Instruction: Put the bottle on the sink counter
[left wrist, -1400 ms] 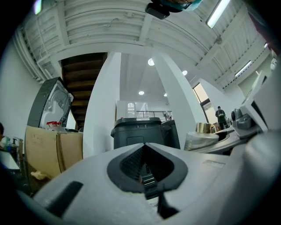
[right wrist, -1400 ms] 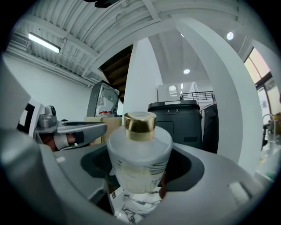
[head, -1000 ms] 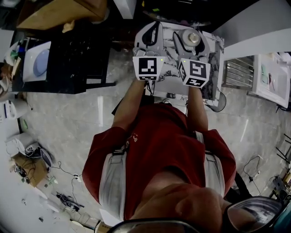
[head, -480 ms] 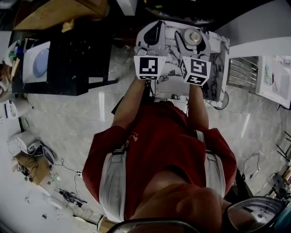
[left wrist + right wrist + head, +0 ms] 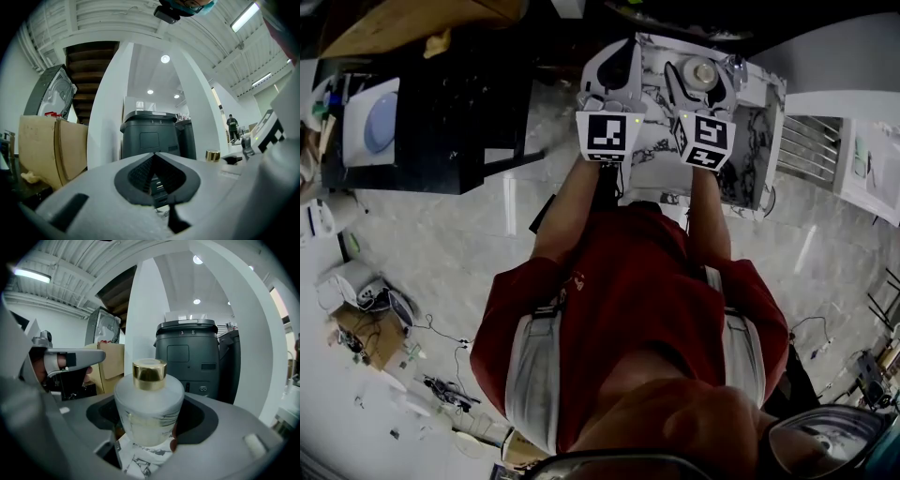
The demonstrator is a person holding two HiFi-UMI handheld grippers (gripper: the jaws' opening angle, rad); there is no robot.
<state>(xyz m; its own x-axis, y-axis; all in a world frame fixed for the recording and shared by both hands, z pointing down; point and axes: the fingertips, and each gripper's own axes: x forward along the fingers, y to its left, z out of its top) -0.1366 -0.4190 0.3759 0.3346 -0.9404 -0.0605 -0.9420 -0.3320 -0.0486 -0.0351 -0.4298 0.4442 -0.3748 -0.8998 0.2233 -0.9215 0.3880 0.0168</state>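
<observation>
A frosted glass bottle (image 5: 149,401) with a gold cap stands upright between the jaws of my right gripper (image 5: 149,416), which is shut on its sides. White marble with dark veins shows just under it; whether the bottle touches it I cannot tell. In the head view the bottle (image 5: 704,73) and right gripper (image 5: 703,66) hang over the marble counter (image 5: 752,141). My left gripper (image 5: 617,58) is level with it to the left, at the counter's left edge. Its jaws (image 5: 152,157) are shut with nothing between them; the gold cap (image 5: 213,155) shows to its right.
A black table (image 5: 459,103) with a white basin (image 5: 370,122) stands at the left. A metal rack (image 5: 806,150) is right of the counter. Ahead stand a dark grey bin (image 5: 190,362), a white pillar (image 5: 145,310) and a cardboard box (image 5: 51,150). Cables (image 5: 375,319) lie on the floor.
Both grippers and the bottle have moved forward, farther over the marble counter. The grip on the bottle looks the same.
</observation>
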